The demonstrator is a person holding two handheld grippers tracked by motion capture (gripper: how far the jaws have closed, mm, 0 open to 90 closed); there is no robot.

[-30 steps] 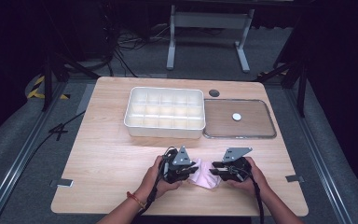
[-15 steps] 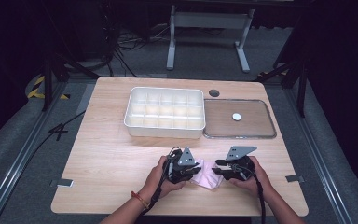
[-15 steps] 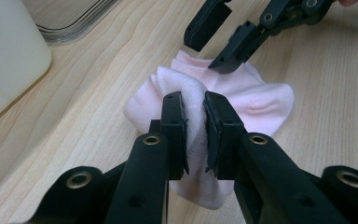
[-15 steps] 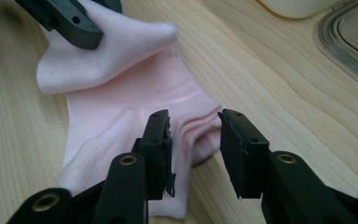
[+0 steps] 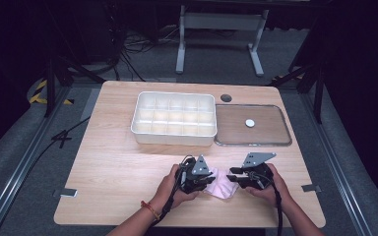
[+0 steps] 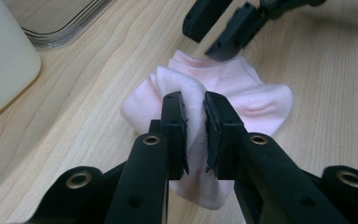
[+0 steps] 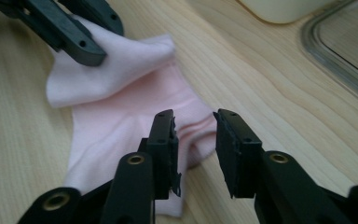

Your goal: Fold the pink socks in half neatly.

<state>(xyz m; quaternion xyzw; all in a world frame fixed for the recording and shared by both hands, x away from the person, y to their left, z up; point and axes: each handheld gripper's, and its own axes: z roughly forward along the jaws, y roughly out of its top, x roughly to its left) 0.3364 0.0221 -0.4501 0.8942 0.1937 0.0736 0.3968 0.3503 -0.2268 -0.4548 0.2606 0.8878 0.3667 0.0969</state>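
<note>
Near the table's front edge, the soft, light pink sock (image 6: 242, 93) is pinched at a raised fold by the left gripper (image 6: 195, 123), while the right gripper (image 7: 193, 140), just been closing, stands parted over its free edge, the likeliest second hold.

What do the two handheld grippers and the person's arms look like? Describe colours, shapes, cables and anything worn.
Both the left gripper and the right gripper are black, each topped by a grey three-cornered plate. Their jaws are flat black bars with brass-coloured rivets and ridged pads. A black cable trails from each back along the forearm. The forearms are bare, and the left wrist wears an orange-red bracelet.
</note>
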